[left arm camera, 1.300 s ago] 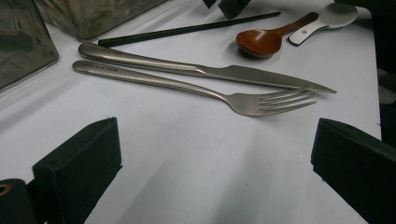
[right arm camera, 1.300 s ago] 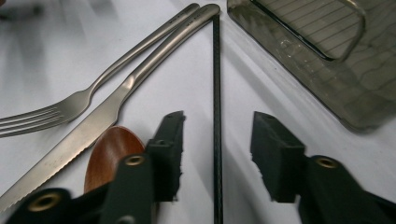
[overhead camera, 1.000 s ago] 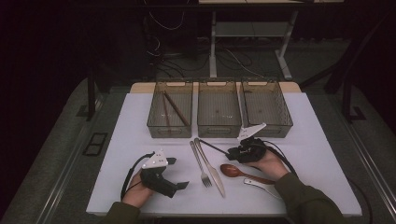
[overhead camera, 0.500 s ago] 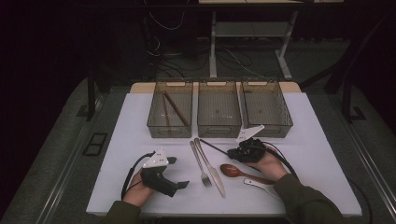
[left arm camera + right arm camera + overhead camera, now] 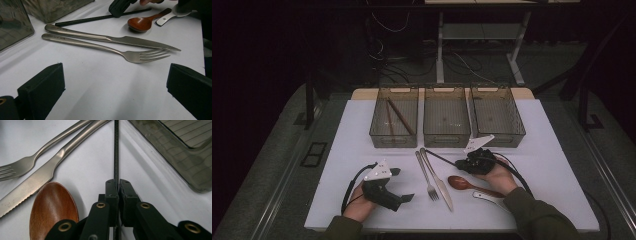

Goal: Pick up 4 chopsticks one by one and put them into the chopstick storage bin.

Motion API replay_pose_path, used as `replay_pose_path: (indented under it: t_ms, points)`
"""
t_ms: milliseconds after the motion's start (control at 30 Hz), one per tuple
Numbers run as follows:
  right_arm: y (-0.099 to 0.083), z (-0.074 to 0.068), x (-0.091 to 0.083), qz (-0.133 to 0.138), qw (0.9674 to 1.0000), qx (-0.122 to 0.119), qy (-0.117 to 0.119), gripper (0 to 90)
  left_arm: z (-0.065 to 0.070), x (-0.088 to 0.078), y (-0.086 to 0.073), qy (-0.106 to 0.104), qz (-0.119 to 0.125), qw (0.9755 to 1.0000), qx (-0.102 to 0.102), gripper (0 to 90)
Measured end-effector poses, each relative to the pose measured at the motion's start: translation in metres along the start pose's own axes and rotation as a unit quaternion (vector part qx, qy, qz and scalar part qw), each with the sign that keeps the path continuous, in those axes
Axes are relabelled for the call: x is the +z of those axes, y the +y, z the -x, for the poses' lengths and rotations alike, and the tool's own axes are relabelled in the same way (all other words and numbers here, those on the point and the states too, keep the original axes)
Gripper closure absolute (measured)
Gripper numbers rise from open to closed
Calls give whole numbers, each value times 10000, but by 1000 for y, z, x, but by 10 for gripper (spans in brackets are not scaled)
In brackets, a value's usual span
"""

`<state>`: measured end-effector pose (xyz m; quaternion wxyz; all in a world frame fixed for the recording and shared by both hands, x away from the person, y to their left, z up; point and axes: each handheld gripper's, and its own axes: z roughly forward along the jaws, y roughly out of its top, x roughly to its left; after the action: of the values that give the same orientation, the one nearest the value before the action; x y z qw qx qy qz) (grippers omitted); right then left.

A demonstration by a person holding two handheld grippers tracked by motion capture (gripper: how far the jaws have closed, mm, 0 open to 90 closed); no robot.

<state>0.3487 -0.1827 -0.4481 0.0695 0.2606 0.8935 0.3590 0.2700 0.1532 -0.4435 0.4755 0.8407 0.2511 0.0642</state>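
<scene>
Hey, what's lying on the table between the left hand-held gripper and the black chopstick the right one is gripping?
A fork and a knife, side by side, lie between the left hand-held gripper and the black chopstick, as the high view shows.

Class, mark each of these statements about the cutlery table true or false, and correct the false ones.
1. The right gripper is shut on the thin black chopstick. True.
2. The left gripper holds the steel fork. False: its jaws are open, with nothing between them.
3. The brown wooden spoon lies in the middle clear plastic bin. False: it lies on the white table.
4. The left clear plastic bin holds brown chopsticks. True.
5. The steel knife lies beside the fork. True.
</scene>
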Motion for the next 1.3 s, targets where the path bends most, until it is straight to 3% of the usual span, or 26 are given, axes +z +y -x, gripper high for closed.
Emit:
replay_pose_path:
  t_ms: [233,967,1300]
  points:
    - [1,5,-3,78,9999,125,65,859,0,0,0,-2,9,10000,0,4]
    - [1,18,-34,386,9986,339,139,859,0,0,1,-2,20,10000,3,4]
    - [5,16,-49,552,9977,292,245,858,0,0,0,4,-6,10000,6,4]
